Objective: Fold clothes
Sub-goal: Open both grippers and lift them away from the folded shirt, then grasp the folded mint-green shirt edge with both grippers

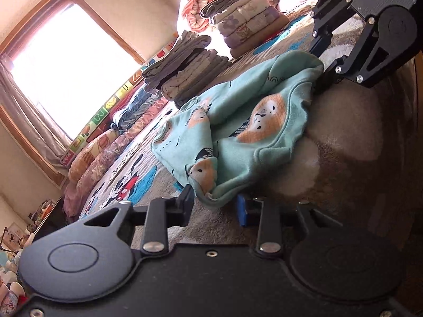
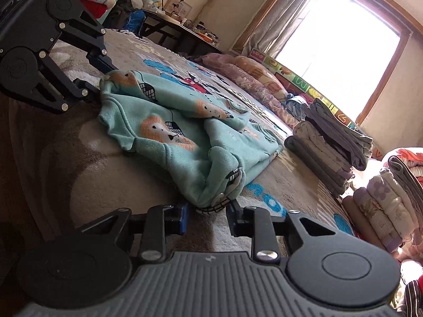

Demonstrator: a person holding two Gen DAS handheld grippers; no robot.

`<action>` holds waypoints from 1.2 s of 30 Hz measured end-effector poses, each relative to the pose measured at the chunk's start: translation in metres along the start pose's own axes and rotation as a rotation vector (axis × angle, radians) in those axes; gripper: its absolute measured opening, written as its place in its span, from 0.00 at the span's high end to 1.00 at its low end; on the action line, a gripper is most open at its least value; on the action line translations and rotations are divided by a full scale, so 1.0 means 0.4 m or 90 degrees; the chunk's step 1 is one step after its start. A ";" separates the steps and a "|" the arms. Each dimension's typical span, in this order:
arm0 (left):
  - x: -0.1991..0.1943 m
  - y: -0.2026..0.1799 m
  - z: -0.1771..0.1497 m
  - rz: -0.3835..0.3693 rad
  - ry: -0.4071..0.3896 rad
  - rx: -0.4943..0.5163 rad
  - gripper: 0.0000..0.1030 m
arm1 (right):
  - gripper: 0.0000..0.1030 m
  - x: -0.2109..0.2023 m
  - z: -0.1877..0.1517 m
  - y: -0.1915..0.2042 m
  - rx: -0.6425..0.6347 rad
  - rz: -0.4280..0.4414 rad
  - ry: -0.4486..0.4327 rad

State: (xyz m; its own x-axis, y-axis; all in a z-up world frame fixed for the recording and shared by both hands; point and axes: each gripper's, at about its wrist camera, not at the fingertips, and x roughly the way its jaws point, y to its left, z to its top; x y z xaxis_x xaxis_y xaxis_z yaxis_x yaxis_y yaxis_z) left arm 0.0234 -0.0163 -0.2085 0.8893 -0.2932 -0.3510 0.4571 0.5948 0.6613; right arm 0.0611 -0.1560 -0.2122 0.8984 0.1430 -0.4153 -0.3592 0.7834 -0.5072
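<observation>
Your garment was a soft, fleecy mint-green piece printed with orange-and-white animal faces and small black line drawings; it lay rumpled in loose folds at the centre of both views, its hems wavy and one edge rolled over itself. It rested on a short-pile beige carpet with pale rounded patches, blue shapes and cartoon mice; the pile looked dense and slightly matted.

Behind it stood two stacks of folded laundry, a grey stack at middle right of the right wrist view and a lilac-flowered stack at lower right; a row of quilted pink and purple bedding ran along a colourful foam mat under the bright wood-framed window at upper right; a cluttered low dark table sat at upper centre.

Your left gripper lay low at the bottom of its own view, its black fingers apart with a corner of the garment between them, one finger touching the cloth; whether the other touched it you could not tell. Your right gripper was likewise parted at bottom centre, a snap-fastened corner lying between its blue-padded fingers. Each claw appeared in the other's upper corner, tips at the cloth's far edge.
</observation>
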 end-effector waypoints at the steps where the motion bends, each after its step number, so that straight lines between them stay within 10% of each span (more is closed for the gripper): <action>1: -0.003 0.003 0.003 -0.001 0.002 -0.005 0.80 | 0.75 -0.007 0.006 0.002 -0.002 0.005 -0.005; 11: -0.081 0.035 0.040 -0.048 0.003 -0.025 0.89 | 0.79 -0.105 0.040 -0.024 0.017 0.013 -0.027; 23: -0.001 0.245 0.081 -0.115 -0.025 -0.311 0.86 | 0.78 -0.077 0.109 -0.155 0.165 0.001 -0.092; 36: 0.222 0.404 0.043 -0.216 -0.033 -0.585 0.86 | 0.77 0.178 0.092 -0.367 0.411 0.077 -0.089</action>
State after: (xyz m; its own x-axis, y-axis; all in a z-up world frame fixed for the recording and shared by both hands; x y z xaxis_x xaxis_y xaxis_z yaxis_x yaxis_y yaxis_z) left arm 0.1765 0.0410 -0.1214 0.7221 -0.5761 -0.3830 0.5189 0.8172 -0.2507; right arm 0.1870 -0.2386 -0.1394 0.9013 0.2953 -0.3168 -0.2749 0.9553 0.1085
